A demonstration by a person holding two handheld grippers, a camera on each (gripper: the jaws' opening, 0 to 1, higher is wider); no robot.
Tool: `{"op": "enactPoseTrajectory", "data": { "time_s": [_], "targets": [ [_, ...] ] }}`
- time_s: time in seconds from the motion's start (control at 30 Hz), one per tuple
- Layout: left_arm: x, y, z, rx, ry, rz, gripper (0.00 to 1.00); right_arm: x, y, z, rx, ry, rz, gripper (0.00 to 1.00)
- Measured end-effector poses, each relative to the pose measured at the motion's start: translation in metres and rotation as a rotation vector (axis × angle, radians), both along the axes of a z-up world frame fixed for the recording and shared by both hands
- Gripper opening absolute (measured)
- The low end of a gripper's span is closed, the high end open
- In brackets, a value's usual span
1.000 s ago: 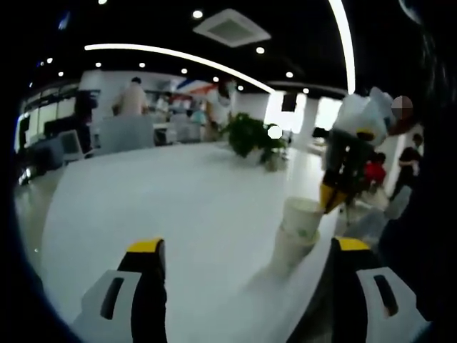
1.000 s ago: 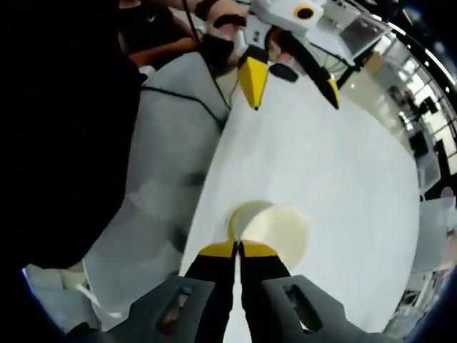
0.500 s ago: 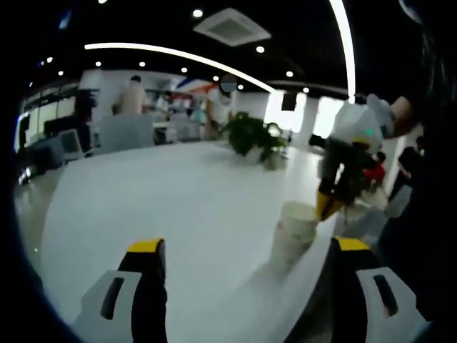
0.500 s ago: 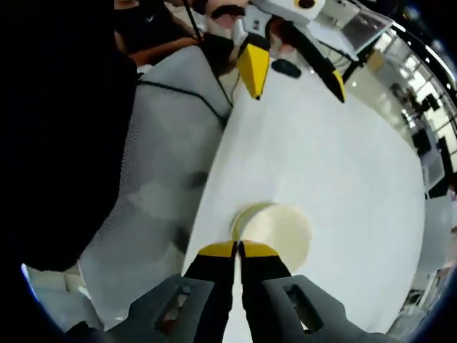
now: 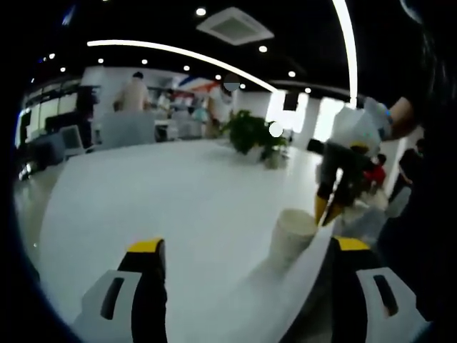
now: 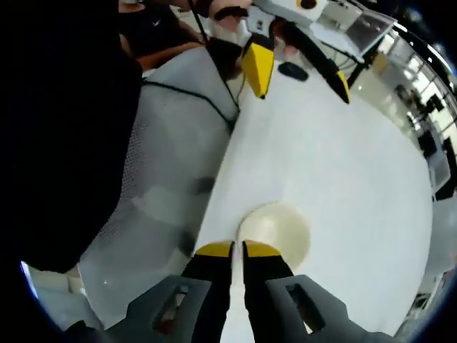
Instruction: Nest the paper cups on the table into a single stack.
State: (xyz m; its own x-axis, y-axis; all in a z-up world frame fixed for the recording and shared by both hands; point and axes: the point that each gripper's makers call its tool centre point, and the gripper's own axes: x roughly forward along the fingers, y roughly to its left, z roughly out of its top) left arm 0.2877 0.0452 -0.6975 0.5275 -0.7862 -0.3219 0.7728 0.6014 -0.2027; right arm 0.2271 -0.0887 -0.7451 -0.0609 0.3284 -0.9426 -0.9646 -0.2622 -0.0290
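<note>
In the left gripper view, the left gripper [image 5: 243,257] is hovering wide open and empty; the paper cup stack [image 5: 292,239] is standing at the table [image 5: 157,200] edge. In the right gripper view, the right gripper [image 6: 237,249] is pinching the stack's [image 6: 277,230] rim, jaws nearly closed. Judged light and crushable; grip the rim gently.

The left gripper [image 5: 243,246] has its jaws spread wide apart, with nothing between the yellow tips. In the right gripper view this same gripper [image 6: 303,68] appears far ahead of the jaws, held by a hand [image 6: 228,18], jaws equally spread. The right gripper [image 6: 238,249] has its jaws almost together, yellow tips side by side with only a narrow slit between them. In the left gripper view it [image 5: 327,209] hangs ahead and right of the jaws, tips pointing down, held by a hand [image 5: 396,118].
</note>
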Motion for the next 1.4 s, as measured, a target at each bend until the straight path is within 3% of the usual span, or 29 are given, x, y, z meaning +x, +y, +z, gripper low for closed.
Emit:
{"op": "enactPoseTrajectory", "data": {
  "time_s": [0.57, 0.7, 0.8, 0.97, 1.27, 1.33, 1.4],
  "targets": [
    [0.002, 0.003, -0.001, -0.006, 0.009, 0.005, 0.95, 0.001, 0.003, 0.006, 0.051, 0.019, -0.03, 0.06],
    [0.003, 0.002, -0.002, -0.005, 0.01, 0.003, 0.96, 0.001, 0.007, 0.017, 0.101, 0.04, -0.061, 0.07],
    [0.003, 0.001, -0.001, -0.005, 0.011, 0.0, 0.96, 0.006, 0.012, 0.029, 0.182, 0.035, -0.094, 0.1],
    [0.003, 0.001, -0.001, -0.003, 0.008, 0.004, 0.96, 0.017, 0.009, 0.048, 0.293, 0.05, -0.213, 0.17],
    [0.001, -0.002, -0.002, -0.002, 0.016, -0.001, 0.96, 0.028, -0.005, 0.07, 0.544, 0.219, -0.52, 0.29],
    [0.0, -0.003, -0.002, 0.0, 0.016, -0.004, 0.96, 0.036, -0.011, 0.074, 0.596, 0.201, -0.575, 0.33],
    [-0.001, -0.004, -0.002, 0.003, 0.017, -0.011, 0.96, 0.043, -0.021, 0.072, 0.601, 0.171, -0.622, 0.37]
  ]
}}
